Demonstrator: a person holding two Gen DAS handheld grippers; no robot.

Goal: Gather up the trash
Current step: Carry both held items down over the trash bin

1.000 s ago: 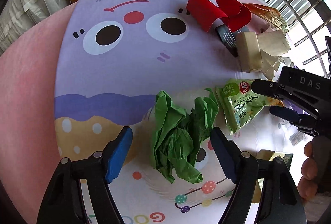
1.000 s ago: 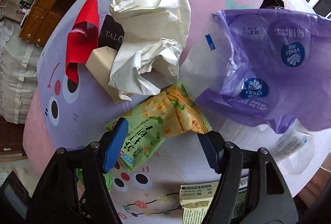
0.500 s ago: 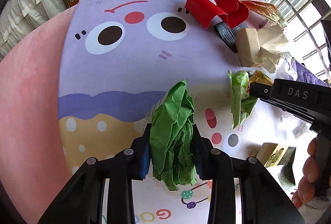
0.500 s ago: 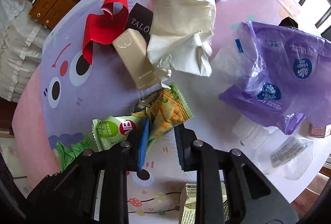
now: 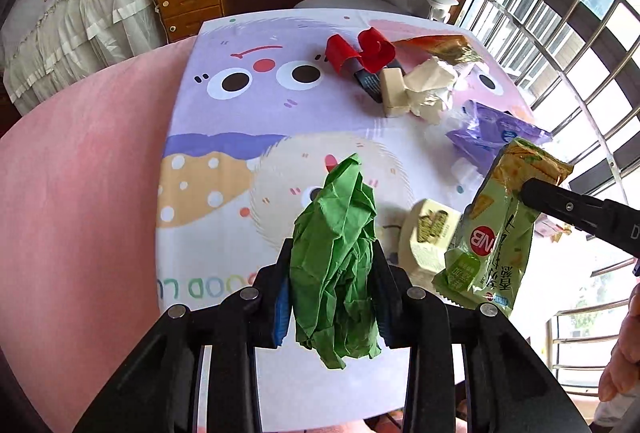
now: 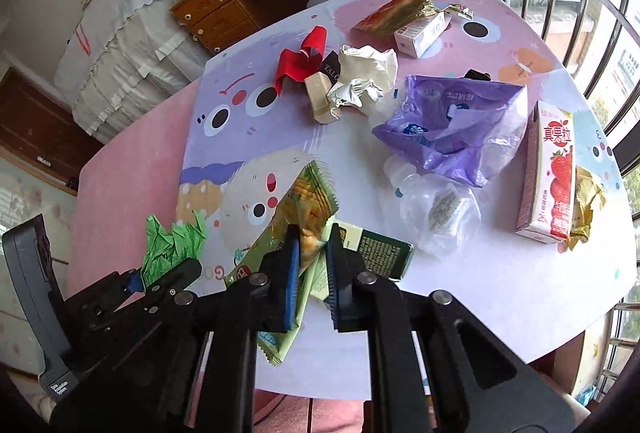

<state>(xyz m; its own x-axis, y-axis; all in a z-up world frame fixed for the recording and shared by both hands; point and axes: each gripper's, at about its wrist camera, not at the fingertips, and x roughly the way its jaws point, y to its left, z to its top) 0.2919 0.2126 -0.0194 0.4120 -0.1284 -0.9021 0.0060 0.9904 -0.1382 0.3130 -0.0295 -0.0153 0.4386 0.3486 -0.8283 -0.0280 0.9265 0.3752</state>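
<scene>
Table [image 5: 120, 193]: my view, pink, cartoon cloth.
Left gripper [image 5: 332, 293]: clamps crumpled green paper [image 5: 336, 257] above table.
Right gripper [image 6: 312, 273]: pinches green wrapper [image 6: 304, 201].

The left gripper [image 5: 334, 297] is raised, its fingers [image 5: 282, 303] clamped together on a load. The right gripper [image 6: 313, 275] is raised beside it, its fingers [image 6: 291, 273] likewise pinched shut on a load.

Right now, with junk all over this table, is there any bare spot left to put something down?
Yes: the purple cartoon-face part of the tablecloth, left of the red paper curl, lies bare, as does the plain pink cloth beyond it. The window side is crowded: crumpled white paper, purple plastic bag, juice carton.
</scene>
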